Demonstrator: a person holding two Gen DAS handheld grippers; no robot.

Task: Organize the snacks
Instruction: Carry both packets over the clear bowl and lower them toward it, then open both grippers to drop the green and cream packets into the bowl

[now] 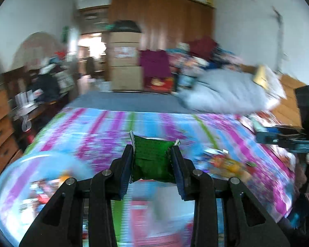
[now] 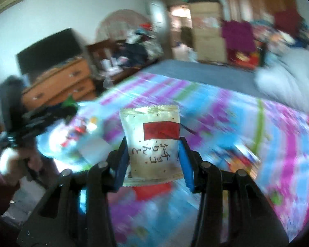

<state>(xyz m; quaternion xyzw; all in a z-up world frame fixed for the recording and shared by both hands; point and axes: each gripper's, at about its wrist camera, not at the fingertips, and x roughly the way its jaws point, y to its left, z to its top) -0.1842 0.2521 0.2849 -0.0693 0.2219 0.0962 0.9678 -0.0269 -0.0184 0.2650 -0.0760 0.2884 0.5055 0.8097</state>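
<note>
Bedspread lies open ahead; loose snack packets to the right and a pillow block beyond

A packet sits between the left gripper's fingers, above the bedspread. A second packet sits between the right gripper's fingers. A folded quilt lies behind, right. A dresser stands left of the bed. Stacked boxes stand beyond its foot.

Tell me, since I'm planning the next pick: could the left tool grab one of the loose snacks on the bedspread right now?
Probably not yet: the left tool is already shut on a green packet, so it has no free grip for the loose snacks.
</note>
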